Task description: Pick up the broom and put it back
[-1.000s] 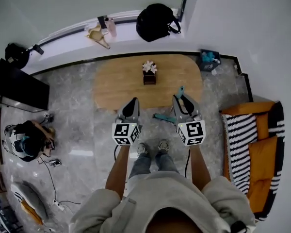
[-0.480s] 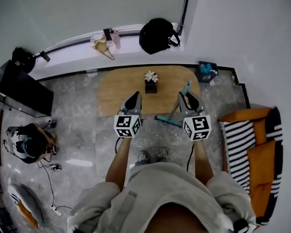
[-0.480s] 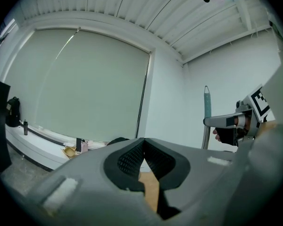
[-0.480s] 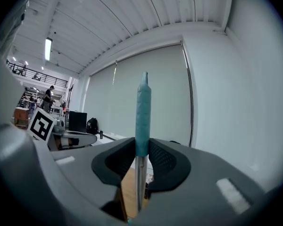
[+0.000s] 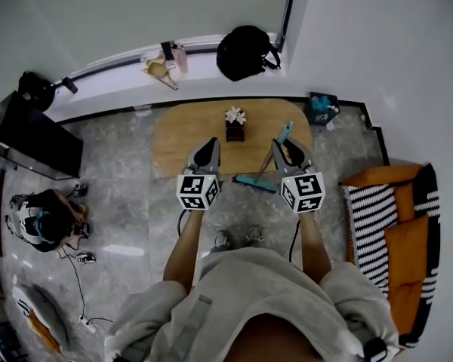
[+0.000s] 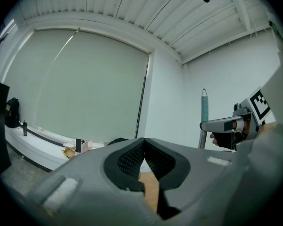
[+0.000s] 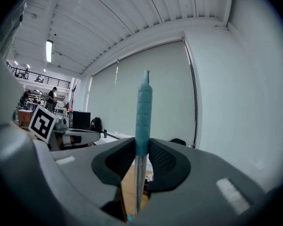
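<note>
Holding the broom (image 7: 143, 107), the right gripper (image 5: 287, 151) is clamped on its upright handle, and the brush head hangs below the jaws, apparently clear of the floor. Beside it, the left gripper (image 5: 206, 151) has its jaws together, empty. Pickup judged complete; returning it is outstanding.

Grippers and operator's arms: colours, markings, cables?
The left gripper and right gripper have grey tapered bodies, black ribbed pads on the jaws, each with a white cube bearing black square markers. A dark cable trails from each. The person wears a light grey top, forearms uncovered.
</note>
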A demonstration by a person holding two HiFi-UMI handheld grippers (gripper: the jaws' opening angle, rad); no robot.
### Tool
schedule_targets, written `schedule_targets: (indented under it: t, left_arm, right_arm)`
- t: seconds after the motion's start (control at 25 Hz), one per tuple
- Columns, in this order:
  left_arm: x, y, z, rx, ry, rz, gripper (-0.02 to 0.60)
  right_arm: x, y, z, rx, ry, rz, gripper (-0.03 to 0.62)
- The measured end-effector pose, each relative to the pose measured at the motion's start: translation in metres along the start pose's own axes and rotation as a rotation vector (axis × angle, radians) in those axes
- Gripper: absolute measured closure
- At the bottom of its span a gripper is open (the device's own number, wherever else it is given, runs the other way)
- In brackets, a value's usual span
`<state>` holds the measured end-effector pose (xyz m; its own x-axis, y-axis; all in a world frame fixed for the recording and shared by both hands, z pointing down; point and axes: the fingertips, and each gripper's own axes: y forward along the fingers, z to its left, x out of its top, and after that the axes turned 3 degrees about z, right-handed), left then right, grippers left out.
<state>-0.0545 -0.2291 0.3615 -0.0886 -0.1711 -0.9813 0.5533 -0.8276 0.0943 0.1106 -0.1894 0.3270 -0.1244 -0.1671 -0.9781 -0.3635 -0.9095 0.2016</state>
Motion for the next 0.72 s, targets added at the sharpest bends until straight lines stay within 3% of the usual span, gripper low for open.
schedule_targets:
  t: [0.36,0.72]
  left_arm:
    - [-0.026,0.005,0.000,-0.004,-0.028,0.050,0.577]
    - [-0.064,0.012,0.013,0.015,-0.057,0.101,0.577]
  right_arm:
    - [-0.039,0.016,0.013,0.047,0.012,0.066,0.507]
    - [-0.108,0.033,0.022,0.083,0.004,0.171,0.507]
